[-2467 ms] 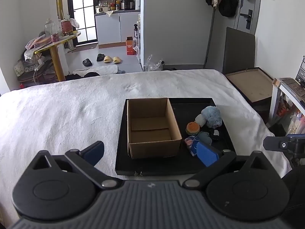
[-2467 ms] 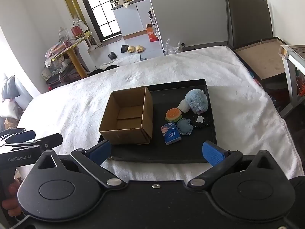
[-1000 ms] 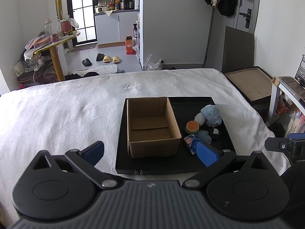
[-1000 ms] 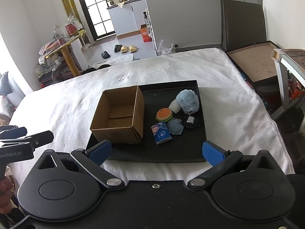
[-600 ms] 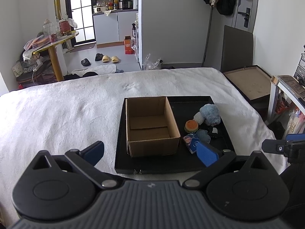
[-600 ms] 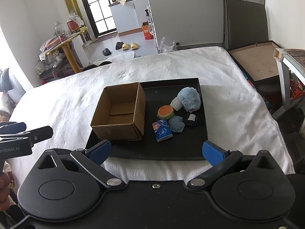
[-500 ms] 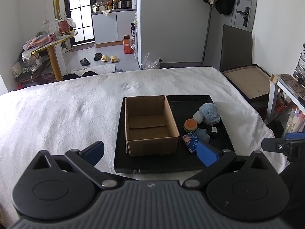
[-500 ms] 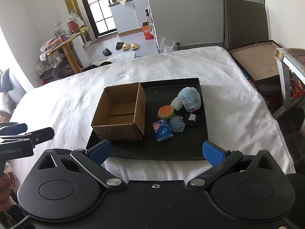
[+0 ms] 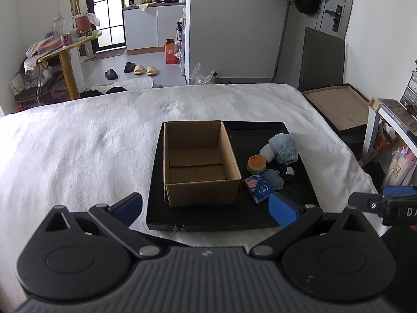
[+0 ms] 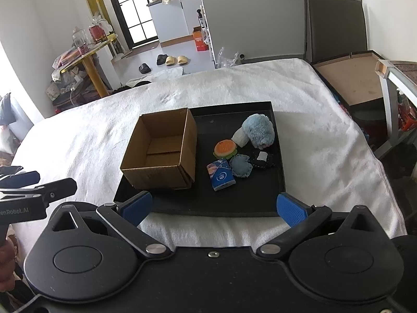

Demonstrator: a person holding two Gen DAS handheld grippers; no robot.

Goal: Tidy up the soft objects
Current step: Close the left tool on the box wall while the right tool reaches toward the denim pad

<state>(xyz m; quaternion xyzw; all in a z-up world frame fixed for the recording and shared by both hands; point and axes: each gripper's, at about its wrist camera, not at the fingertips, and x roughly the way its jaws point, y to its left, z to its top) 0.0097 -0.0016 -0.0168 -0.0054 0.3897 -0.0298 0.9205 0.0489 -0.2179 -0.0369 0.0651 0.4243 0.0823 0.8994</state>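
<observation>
An empty open cardboard box [image 9: 198,161] [image 10: 161,148] stands on the left half of a black tray [image 9: 234,219] [image 10: 221,203] on a white-covered bed. To its right lie a fluffy blue plush [image 9: 283,148] [image 10: 259,130], a burger plush [image 9: 256,164] [image 10: 225,149], a blue tissue pack [image 9: 259,189] [image 10: 221,174], a blue felt piece [image 10: 241,165] and a black felt piece [image 10: 263,160]. My left gripper [image 9: 206,207] and right gripper [image 10: 213,208] are both open and empty, held near the tray's front edge.
The white bed cover [image 9: 78,143] spreads around the tray. A brown board [image 9: 338,107] leans off the bed's right side, beside a white shelf [image 9: 391,120]. A yellow table [image 9: 65,52] and slippers [image 9: 142,70] stand beyond the bed.
Both grippers have drifted back slightly from the tray, staying open. The box and soft things have not moved.
</observation>
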